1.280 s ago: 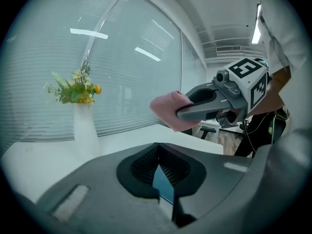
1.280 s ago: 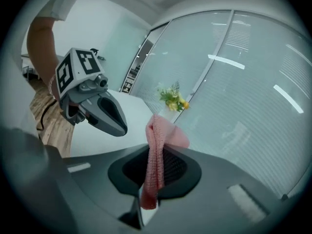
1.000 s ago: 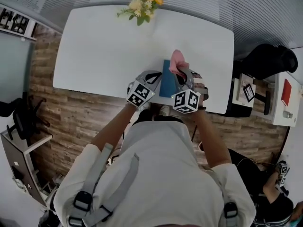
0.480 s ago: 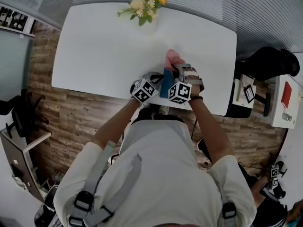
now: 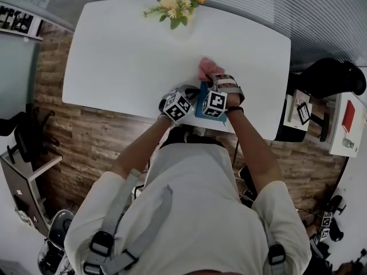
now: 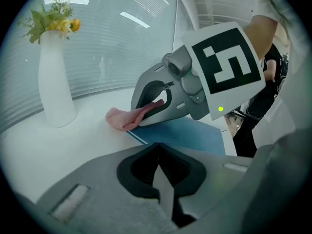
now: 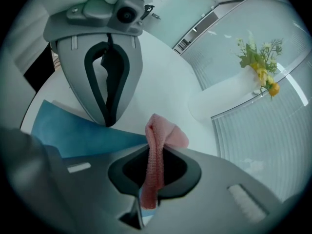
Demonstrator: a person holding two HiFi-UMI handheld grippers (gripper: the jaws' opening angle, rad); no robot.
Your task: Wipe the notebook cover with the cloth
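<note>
A blue notebook [image 5: 201,101] [image 6: 195,135] [image 7: 73,133] lies flat near the front edge of the white table [image 5: 126,56]. My right gripper [image 5: 207,78] [image 7: 155,150] [image 6: 136,122] is shut on a pink cloth [image 5: 205,67] [image 6: 124,118] [image 7: 165,130]. It holds the cloth down at the notebook's far edge, where the cloth bunches onto the table. My left gripper [image 5: 194,93] [image 6: 157,147] [image 7: 107,123] is shut with nothing between its jaws. Its tips rest at the notebook's left edge, close beside the right gripper.
A white vase of yellow flowers [image 5: 175,4] [image 6: 56,87] [image 7: 219,99] stands at the table's far edge. A black chair [image 5: 330,76] and a side table with a red book [image 5: 348,116] sit to the right. Wood floor lies to the left.
The right gripper has pushed the cloth forward and to the left along the notebook. The left gripper has drawn in closer to the right one.
</note>
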